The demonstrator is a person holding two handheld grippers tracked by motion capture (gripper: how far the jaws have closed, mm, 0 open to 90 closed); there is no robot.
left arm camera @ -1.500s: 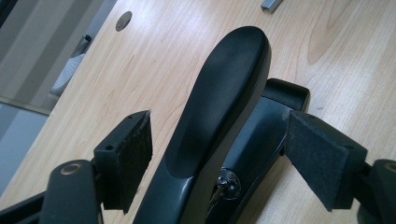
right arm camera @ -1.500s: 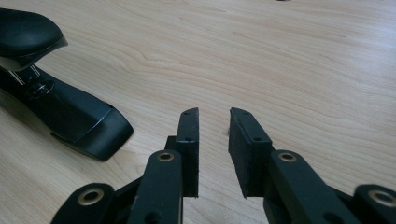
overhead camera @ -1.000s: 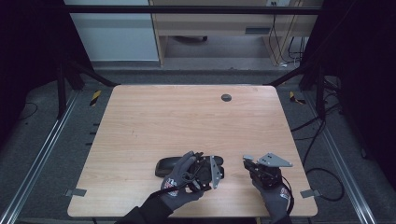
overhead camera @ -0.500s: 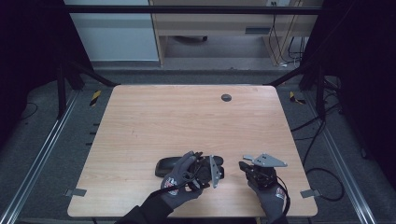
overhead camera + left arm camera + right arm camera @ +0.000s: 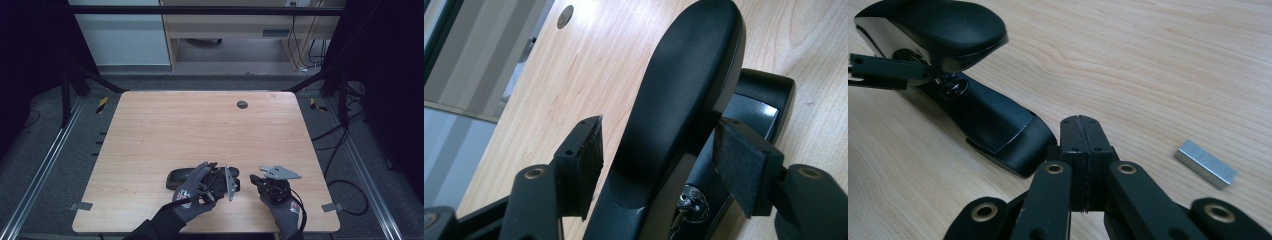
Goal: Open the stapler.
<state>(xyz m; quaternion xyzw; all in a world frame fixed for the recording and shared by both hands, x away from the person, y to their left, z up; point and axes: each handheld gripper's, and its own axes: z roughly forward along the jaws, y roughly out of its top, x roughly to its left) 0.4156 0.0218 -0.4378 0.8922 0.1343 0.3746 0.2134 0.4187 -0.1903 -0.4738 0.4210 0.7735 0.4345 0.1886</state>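
Now, at the wooden table (image 5: 165,125):

Black stapler: a big black stapler (image 5: 181,176) lies low in the frame of the high view, a bit left of the middle. Its long top arm (image 5: 684,90) is tipped up off its flat base (image 5: 764,100).

Left gripper: the left gripper (image 5: 664,160) sits right at the stapler. Its two jaws stand apart, one on each side of the top arm. They have just been closing in on it. The pads (image 5: 741,165) look near the arm, but I cannot tell if they press on it yet.

Right gripper: the right gripper (image 5: 1082,131) is low and right of the middle in the high view, just beside the stapler. Its jaws are pressed tight together with nothing between them.

Small metal bar: a little silver block of staples (image 5: 1206,163) lies on the wood at the right of the right gripper view, apart from the stapler.

Hole: a small round dark hole (image 5: 242,104) sits near the far edge of the table.
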